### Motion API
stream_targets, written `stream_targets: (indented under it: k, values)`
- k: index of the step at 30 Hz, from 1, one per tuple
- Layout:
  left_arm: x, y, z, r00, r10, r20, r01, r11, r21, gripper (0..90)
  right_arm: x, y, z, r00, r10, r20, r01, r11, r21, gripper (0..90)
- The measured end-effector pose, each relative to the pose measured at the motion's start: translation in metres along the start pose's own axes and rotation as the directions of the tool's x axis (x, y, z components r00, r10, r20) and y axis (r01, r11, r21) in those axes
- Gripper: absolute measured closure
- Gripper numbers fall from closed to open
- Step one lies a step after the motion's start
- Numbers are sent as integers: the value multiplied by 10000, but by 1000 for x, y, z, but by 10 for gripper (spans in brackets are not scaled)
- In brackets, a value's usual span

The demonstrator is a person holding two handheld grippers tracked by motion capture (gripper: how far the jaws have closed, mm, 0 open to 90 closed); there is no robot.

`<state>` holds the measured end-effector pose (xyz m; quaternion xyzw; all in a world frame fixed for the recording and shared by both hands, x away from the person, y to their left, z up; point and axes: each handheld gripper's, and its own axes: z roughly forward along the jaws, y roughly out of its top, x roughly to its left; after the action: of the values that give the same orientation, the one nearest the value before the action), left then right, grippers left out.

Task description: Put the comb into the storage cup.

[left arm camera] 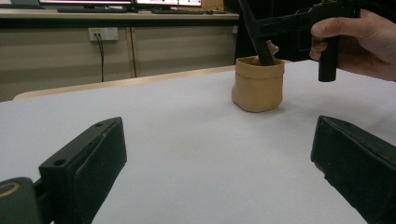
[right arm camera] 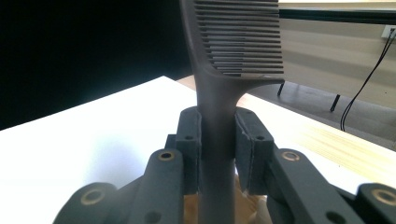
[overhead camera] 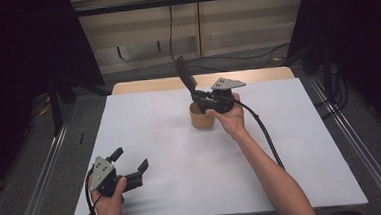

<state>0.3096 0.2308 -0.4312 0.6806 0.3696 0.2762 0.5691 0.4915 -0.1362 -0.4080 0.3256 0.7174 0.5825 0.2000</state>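
Note:
A dark comb [right arm camera: 238, 42] stands upright with its handle squeezed between the pads of my right gripper [right arm camera: 217, 140]. Its toothed end [overhead camera: 184, 73] rises above the gripper [overhead camera: 197, 94] in the high view. Just below sits a tan cup-shaped holder [overhead camera: 200, 118], and in the left gripper view the comb's handle [left arm camera: 261, 46] reaches down into that holder [left arm camera: 258, 84]. A pale object pokes out of the holder beside it. My left gripper [overhead camera: 130, 167] rests low at the table's near left corner, jaws wide apart with nothing between them [left arm camera: 219, 158].
The white table top [overhead camera: 171, 153] stretches between the two hands. A wooden strip [overhead camera: 147, 85] runs along its far edge. Cables trail on the floor behind, and dark stands flank the table on both sides.

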Motion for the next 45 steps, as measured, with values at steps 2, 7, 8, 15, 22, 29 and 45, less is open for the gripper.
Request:
stream_targets:
  k: [2, 7, 8, 15, 22, 29, 45]
  values:
    - [0, 0, 0, 10000, 37, 9, -37, 10000, 8, 34, 0, -1, 0, 10000, 13, -34, -13, 10000, 11, 732]
    - [0, 0, 0, 10000, 20, -4, -20, 10000, -19, 34, -1, -4, 0, 10000, -20, -14, 20, 9998, 219, 731]
    - [0, 0, 0, 10000, 12, -4, -12, 10000, -17, 34, -1, -6, 0, 10000, -25, 2, 25, 9997, 236, 731]
    - [0, 0, 0, 10000, -16, -2, 16, 10000, -63, 34, 1, -9, 2, 9999, -162, -49, 164, 9990, 409, 731]
    - [0, 0, 0, 10000, -28, -23, 28, 10000, -46, 34, 2, -11, 2, 9996, -262, -55, 265, 9980, 575, 730]
    - [0, 0, 0, 10000, 4, -17, -4, 10000, -2, 34, 4, -13, -2, 9994, -332, -75, 336, 9980, 529, 730]
    - [-1, 0, 1, 10000, 46, 34, -46, 10000, 59, 34, 8, -18, -3, 9987, -508, 66, 498, 9934, 1036, 726]
